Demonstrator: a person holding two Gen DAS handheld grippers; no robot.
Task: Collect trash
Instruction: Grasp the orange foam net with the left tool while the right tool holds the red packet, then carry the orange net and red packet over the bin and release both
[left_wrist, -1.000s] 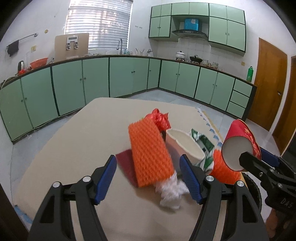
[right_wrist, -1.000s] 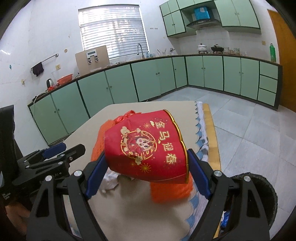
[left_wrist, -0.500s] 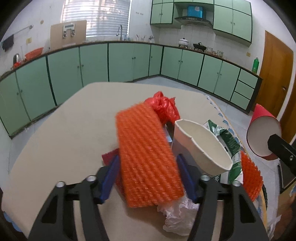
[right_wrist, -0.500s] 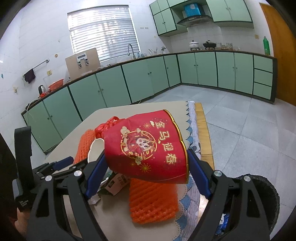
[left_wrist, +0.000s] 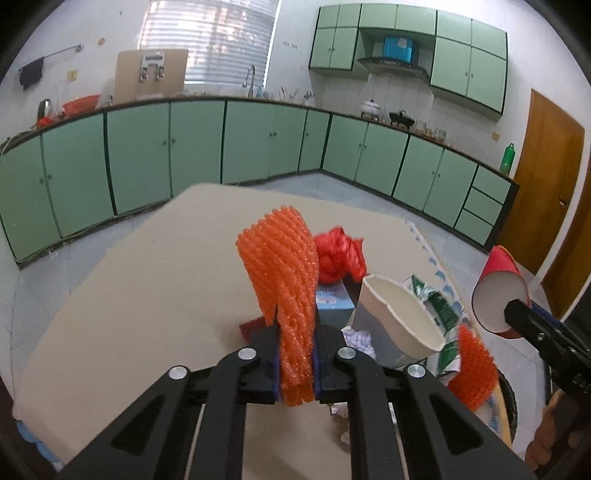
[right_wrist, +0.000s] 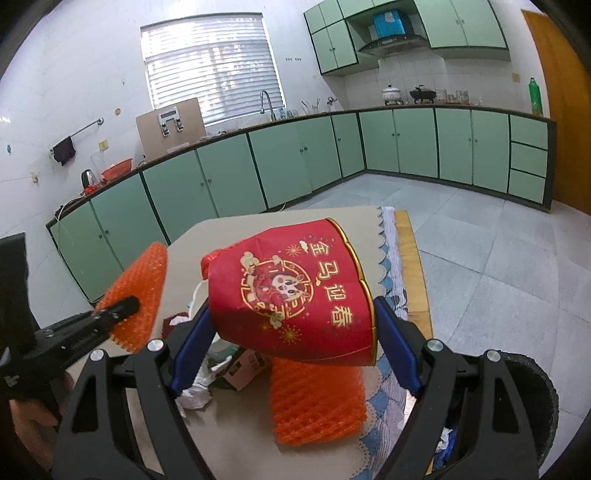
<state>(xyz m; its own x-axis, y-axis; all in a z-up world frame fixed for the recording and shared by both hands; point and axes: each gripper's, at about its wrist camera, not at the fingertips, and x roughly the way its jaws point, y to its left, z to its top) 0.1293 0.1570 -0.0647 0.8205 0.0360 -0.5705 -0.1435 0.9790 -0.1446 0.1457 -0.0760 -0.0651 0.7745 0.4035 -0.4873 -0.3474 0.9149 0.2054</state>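
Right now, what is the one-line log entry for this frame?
left gripper: shut on orange foam net sleeve, lifted | right gripper: shut on red paper cup | white paper cup: on table

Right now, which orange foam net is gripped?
The one pinched upright in the left gripper, foam net. The other net lies flat on the table.

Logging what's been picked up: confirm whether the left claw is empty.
No, the left claw is shut on an orange foam net sleeve lifted off the table.
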